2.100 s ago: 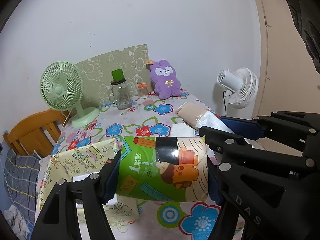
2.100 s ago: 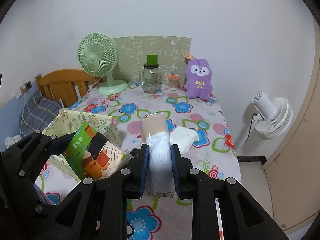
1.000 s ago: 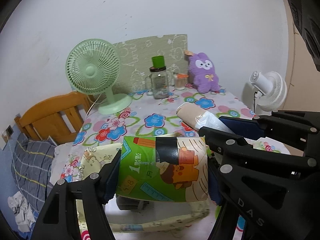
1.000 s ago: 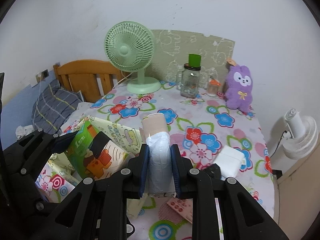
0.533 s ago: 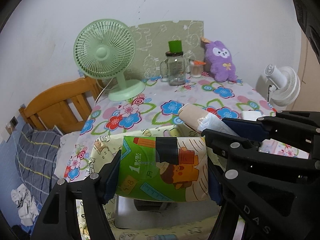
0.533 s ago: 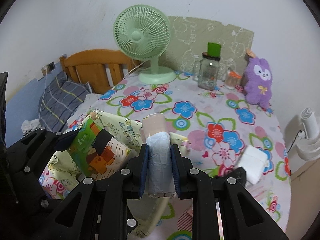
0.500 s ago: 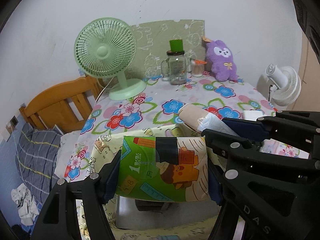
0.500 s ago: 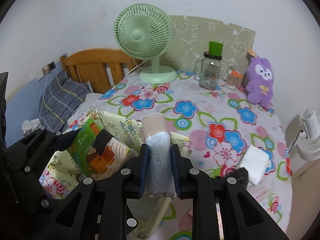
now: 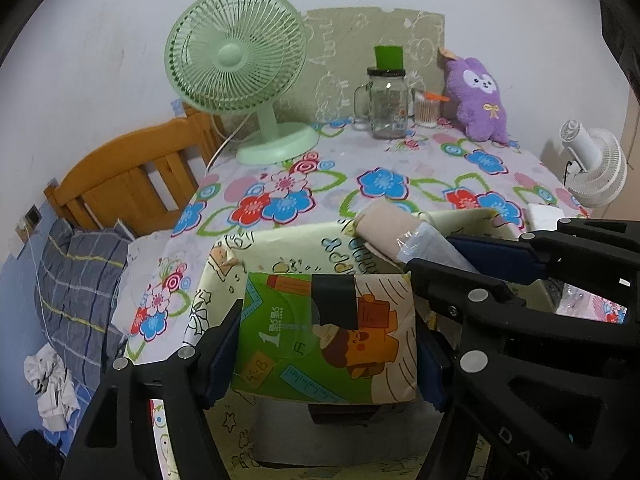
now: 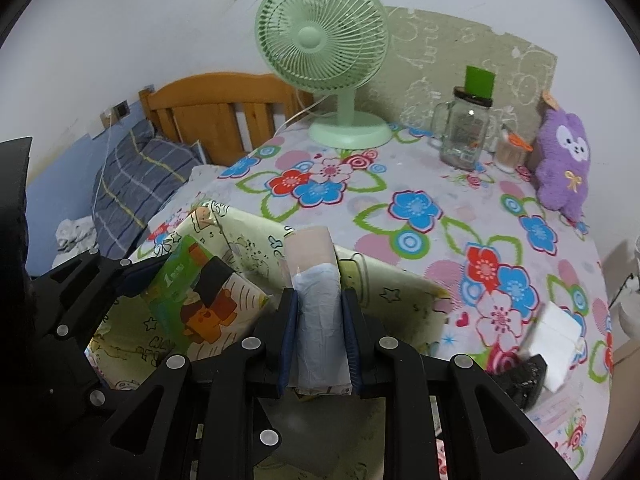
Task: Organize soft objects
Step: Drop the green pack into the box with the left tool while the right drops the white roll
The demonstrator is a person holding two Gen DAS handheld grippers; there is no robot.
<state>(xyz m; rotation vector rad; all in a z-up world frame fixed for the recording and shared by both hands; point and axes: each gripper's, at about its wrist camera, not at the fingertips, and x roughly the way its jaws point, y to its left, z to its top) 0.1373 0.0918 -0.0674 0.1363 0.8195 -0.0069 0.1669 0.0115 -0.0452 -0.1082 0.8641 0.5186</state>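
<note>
L tongs [image 9: 326,344] grip tissue pack [image 9: 324,336], R tongs [image 10: 318,344] grip roll [image 10: 318,308].

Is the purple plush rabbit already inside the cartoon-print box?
No, the purple plush rabbit sits upright at the far edge of the table by the wall, well apart from the cartoon-print box near the fingers.

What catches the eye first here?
Two black grippers, each clamping a soft pack: the left gripper holds a green cartoon tissue pack, the right gripper a pale wrapped roll, both above a yellow patterned box. Behind, a green fan stands on the flowered tablecloth.
</note>
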